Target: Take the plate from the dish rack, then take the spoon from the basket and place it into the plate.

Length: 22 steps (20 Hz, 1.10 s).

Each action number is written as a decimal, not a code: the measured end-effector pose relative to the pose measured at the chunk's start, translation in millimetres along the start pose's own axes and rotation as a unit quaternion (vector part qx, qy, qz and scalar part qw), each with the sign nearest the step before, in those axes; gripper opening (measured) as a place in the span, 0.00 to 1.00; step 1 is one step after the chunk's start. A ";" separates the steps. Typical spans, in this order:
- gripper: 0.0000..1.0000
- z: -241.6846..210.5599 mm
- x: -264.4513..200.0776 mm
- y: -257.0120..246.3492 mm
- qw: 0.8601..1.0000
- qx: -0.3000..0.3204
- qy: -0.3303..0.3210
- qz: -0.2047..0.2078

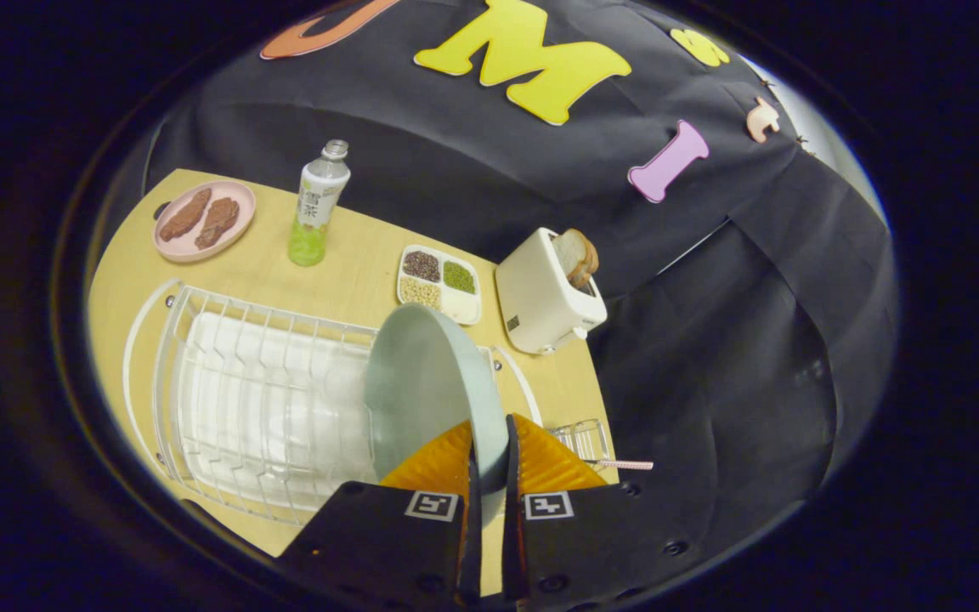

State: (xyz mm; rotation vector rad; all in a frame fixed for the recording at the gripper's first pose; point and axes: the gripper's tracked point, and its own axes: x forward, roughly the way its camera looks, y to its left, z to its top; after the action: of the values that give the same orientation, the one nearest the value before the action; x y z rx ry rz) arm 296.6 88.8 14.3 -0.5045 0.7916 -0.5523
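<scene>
On the wooden table (345, 285), your largest item is the white dish rack (260, 408), lying at ten o'clock from the fingers. The plate (426, 387) stands on edge above the rack's near end, its rim pinched between both fingers of your gripper (489, 463). A toaster (545, 297) holding bread sits at one o'clock, beyond the plate. The wire basket (583, 438) lies just beside the fingers at three o'clock, with the spoon (625, 464) handle protruding from it.

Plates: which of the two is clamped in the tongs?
The grey-green plate, empty, gripped on edge by the tongs over the dish rack. The pink plate carries food beside the bottle.
</scene>
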 end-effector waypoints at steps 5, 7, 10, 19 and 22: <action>0.15 -0.4 -18.9 -9.8 0.998 0.036 -0.054 0.005; 0.15 -7.4 -30.0 -15.0 0.996 0.054 -0.070 0.032; 0.15 -31.3 -46.6 -16.7 0.989 0.071 -0.082 0.099; 0.15 -169.6 -58.9 -23.4 0.951 0.136 -0.091 0.264; 0.15 -211.7 -37.7 -19.9 0.941 0.154 -0.084 0.289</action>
State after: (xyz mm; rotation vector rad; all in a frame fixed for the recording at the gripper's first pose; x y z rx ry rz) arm 106.4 52.7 -81.5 -0.0157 0.6340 -0.0771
